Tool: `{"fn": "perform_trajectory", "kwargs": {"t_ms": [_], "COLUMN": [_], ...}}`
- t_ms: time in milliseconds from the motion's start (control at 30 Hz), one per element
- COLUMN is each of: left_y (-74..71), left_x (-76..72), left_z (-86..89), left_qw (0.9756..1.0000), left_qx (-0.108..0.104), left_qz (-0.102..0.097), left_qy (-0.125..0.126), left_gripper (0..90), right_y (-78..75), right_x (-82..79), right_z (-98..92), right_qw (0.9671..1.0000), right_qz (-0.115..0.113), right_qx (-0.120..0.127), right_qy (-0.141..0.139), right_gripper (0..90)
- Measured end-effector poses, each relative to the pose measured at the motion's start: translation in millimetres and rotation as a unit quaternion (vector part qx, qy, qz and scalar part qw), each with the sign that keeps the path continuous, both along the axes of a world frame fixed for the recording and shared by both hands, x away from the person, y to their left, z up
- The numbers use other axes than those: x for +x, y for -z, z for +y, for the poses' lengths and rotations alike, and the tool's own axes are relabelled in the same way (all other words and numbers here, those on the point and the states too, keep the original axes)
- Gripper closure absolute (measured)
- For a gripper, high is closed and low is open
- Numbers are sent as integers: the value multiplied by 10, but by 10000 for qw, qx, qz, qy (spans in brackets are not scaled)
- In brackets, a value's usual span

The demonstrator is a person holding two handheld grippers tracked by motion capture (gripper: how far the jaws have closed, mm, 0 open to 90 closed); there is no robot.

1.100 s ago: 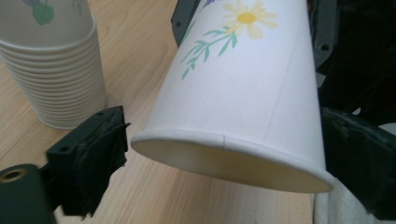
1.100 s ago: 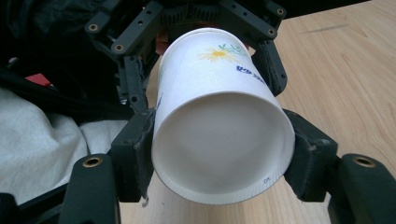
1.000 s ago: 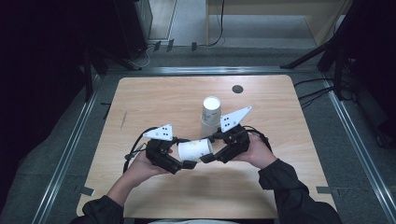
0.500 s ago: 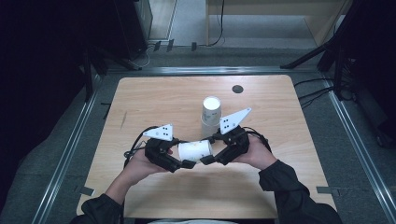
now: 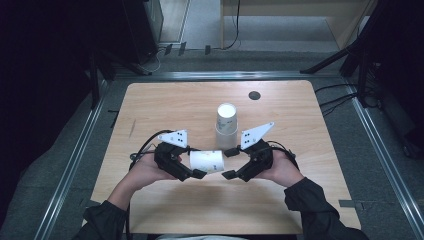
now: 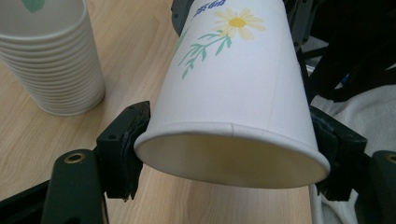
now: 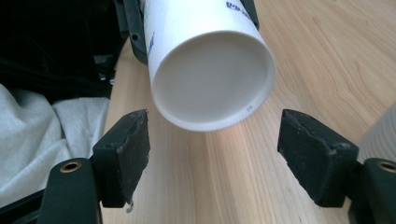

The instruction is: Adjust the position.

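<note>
Cup stack (image 6: pixel 49 56): top and left side cut off by the left gripper view's edge.
Paper cup (image 7: pixel 210 60): printed blue text cropped, unreadable.
White cloth (image 7: pixel 42 140): identity unclear.

The left tool (image 6: pixel 229 154) grips a white paper cup (image 6: pixel 238 93) at its wide rim, one black pad (image 6: pixel 126 149) pressed to each side, having just closed on it. The cup lies tilted, mouth toward the camera, a daisy printed on its wall. A stack of paper cups (image 6: pixel 51 56) stands on the wooden tabletop (image 6: pixel 135 51) at upper left.
</note>
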State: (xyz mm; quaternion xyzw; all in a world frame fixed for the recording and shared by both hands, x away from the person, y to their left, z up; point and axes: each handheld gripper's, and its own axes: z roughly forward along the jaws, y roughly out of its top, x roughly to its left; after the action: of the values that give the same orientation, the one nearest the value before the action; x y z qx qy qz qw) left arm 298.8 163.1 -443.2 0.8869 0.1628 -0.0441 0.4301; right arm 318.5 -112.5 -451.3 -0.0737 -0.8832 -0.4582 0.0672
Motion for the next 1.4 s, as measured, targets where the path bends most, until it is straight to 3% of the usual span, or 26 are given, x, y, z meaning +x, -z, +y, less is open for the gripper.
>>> {"fn": "perform_trajectory", "kwargs": {"t_ms": [233,300,467,900,1000,1300,1400], "left_y": [29,37,44,81,90,134,142], "left_x": [70,90,111,193,190,192,191], "left_z": [-114,-161,-233,-386,-433,-646,-692], "left_qw": [9993,9983,9965,9915,9912,9824,9813], "left_qx": [324,515,729,1147,1136,1642,1693], "left_qz": [6,-40,-74,-55,-4,19,40], "left_qy": [178,280,408,608,687,894,914], "left_gripper": [248,248,247,247,247,247,247], "right_y": [76,91,107,149,161,203,219], "right_x": [-33,-48,-75,-148,-161,-210,-224], "right_z": [-88,-115,-173,-246,-268,-300,-286], "right_qw": [9992,9989,9985,9971,9968,9961,9964], "right_qz": [31,13,19,-37,-64,-71,-104], "right_qx": [-253,-300,-334,-450,-481,-579,-567], "right_qy": [300,349,436,605,629,669,623], "right_gripper": [268,268,268,268,267,267,267]}}
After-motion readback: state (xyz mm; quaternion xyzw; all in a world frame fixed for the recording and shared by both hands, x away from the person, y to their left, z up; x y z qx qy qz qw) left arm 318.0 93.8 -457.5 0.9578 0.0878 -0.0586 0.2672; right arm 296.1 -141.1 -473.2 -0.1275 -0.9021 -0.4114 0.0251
